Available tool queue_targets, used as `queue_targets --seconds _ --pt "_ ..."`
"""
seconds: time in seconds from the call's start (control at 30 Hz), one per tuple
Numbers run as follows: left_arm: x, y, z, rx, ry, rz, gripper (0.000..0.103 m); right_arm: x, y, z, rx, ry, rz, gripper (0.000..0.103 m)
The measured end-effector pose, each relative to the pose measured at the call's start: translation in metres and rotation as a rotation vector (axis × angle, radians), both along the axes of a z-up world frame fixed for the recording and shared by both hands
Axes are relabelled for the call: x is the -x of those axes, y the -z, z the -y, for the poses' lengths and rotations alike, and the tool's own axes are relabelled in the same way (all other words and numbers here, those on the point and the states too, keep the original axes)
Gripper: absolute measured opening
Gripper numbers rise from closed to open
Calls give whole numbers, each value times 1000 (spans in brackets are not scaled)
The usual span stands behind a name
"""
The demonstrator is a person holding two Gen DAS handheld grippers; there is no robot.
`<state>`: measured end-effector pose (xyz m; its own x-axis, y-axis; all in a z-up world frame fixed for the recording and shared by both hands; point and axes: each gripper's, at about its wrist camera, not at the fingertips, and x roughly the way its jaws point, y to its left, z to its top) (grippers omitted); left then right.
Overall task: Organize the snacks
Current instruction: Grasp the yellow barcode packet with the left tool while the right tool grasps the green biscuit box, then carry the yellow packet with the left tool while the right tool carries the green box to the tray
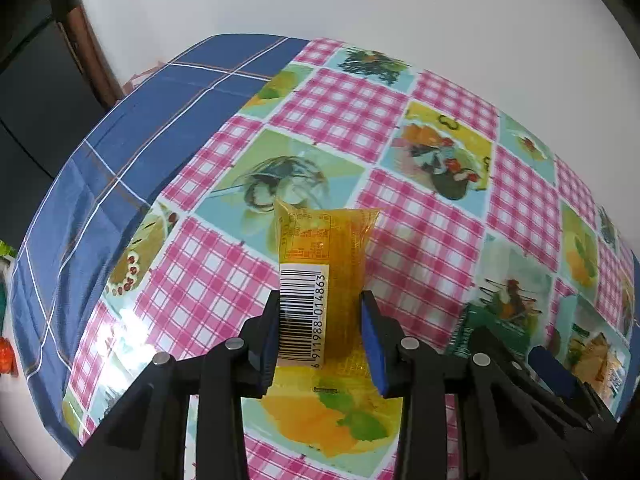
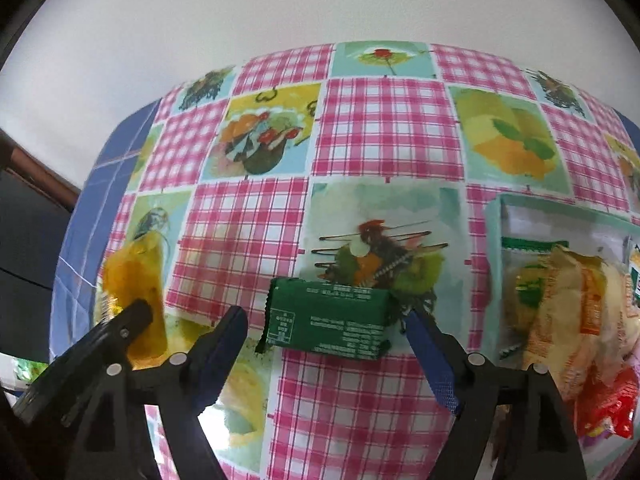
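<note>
my left gripper [image 1: 322,320] has its jaws clamped on the yellow jelly pouch [image 1: 320,256], which sticks out forward between them above the tablecloth [image 1: 420,216]. i judge it soft, squashy and slick, so i'd hold it mid-body near the barcode, not at the crimped end. my right gripper [image 2: 326,338] hovers low, tilted down, jaws spread wide either side of the green packet [image 2: 328,324] lying flat on the cloth between them. it looks light and crinkly. the snack box [image 2: 494,240] sits right of those jaws.
</note>
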<state>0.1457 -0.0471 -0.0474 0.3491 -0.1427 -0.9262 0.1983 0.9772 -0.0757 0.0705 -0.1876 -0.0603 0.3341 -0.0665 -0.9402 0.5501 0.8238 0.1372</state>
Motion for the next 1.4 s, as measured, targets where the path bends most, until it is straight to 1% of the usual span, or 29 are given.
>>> queue_targets --seconds 0.1,0.23,0.27,0.3,0.33,0.37,0.53,0.63,0.73,0.83,0.93,1.07,1.17,1.23,1.33,1.4 --pt "-4 7 -7 -2 -22 -10 39 -10 12 -3 -1 -5 -19 85" --pt "-10 14 -10 13 -31 -36 39 -18 25 -9 46 -16 -67 85" --pt "-11 16 -10 17 -32 -44 39 -19 26 -11 75 -15 -74 84" --pt "-11 17 -10 21 -32 -49 39 -19 26 -11 90 -13 -81 83" --pt "-11 18 -10 24 -31 -54 39 -18 25 -11 89 -10 -80 77" --pt "-11 19 -11 27 -31 -56 39 -17 23 -11 93 -6 -73 69" --pt "-5 13 -12 48 -31 -60 39 -9 18 -9 69 -2 -81 65" --pt "5 4 -8 68 -13 -53 39 6 1 -6 49 13 -54 65" --pt "17 -9 1 78 20 -32 39 27 -27 -1 51 30 -7 65" --pt "35 -25 12 98 72 -8 39 60 -56 10 65 83 31 65" --pt "59 -40 29 125 146 16 39 87 -75 20 90 122 48 65" --pt "103 -57 57 154 260 50 39 133 -100 45 123 201 58 66" --pt "135 -60 77 175 341 46 39 170 -107 65 147 265 51 66" --pt "155 -58 90 170 389 42 39 192 -108 75 165 304 39 66" --pt "175 -52 113 154 453 23 39 225 -104 93 160 369 26 66" --pt "187 -47 124 144 481 8 39 239 -94 105 140 405 3 66"
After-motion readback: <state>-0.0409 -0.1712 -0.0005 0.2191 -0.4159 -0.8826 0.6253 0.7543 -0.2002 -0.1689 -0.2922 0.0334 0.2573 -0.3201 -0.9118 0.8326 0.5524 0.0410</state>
